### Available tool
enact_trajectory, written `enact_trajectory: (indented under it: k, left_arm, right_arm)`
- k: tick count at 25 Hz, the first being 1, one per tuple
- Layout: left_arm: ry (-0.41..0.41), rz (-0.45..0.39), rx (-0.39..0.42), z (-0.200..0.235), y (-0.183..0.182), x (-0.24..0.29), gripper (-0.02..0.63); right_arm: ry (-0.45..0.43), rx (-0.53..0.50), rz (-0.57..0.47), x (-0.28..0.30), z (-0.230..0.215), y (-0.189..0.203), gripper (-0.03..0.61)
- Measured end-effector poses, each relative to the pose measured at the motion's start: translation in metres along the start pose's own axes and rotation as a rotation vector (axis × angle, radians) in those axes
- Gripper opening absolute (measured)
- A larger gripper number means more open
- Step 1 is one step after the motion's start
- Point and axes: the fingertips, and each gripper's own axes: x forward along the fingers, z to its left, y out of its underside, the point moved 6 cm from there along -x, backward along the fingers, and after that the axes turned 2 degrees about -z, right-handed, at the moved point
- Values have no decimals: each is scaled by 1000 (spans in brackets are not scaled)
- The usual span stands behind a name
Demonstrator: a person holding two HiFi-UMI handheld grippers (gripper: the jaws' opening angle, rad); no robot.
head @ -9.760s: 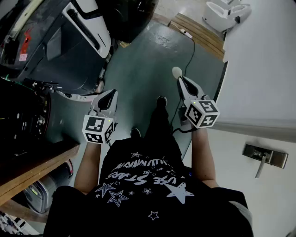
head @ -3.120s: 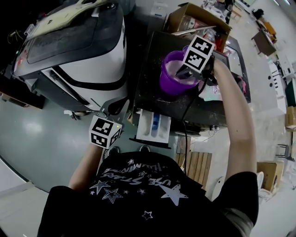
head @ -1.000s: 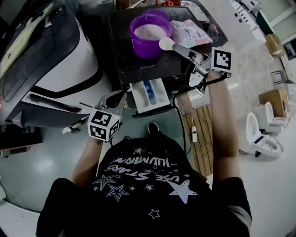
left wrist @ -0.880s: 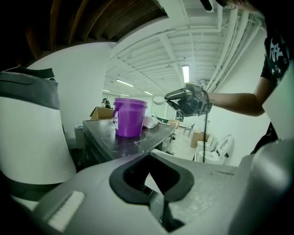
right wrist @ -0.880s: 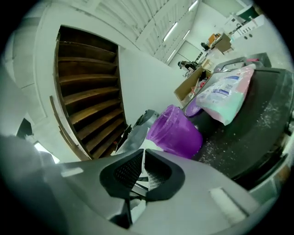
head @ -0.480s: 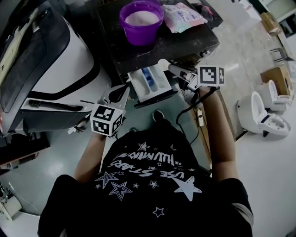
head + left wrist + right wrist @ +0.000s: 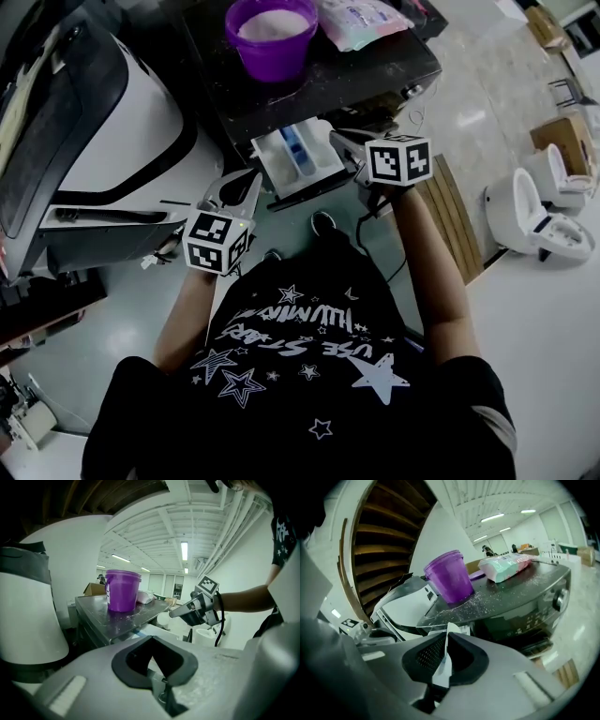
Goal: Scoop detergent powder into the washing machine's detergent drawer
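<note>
Right claw (image 7: 345, 145), middle of the head view, is clamped shut on the thin white plastic scoop (image 7: 443, 663). I can't see from here whether the scoop has any powder in it. Its tip sits just beside the pulled-out white detergent drawer (image 7: 291, 155), below the dark-topped washing machine (image 7: 375, 66). Left claw (image 7: 239, 183) hangs lower left of the drawer, jaws together on nothing.

The round purple plastic tub (image 7: 272, 37) of powder sits top centre on the machine, with a pale detergent pouch (image 7: 361, 17) beside it.

My worry: that handle is pinched edge-on, so it could twist and dump powder over the drawer's edge. There are already grains scattered on the lid.

Writing: the pouch and panel print are too small to read. The shirt lettering is upside down, maybe "USE STARS".
</note>
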Motion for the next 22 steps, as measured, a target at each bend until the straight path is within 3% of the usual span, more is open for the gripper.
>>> enact_trajectory:
  k: [12,22]
  left_arm:
    - [-34,3,-17,-2,6,-5,1]
    - [-44,12,-9,0,13,-16,2]
  right_arm:
    - [206,-647,171,28,15,18,37]
    - [309,-1030,251,42,25,29,37]
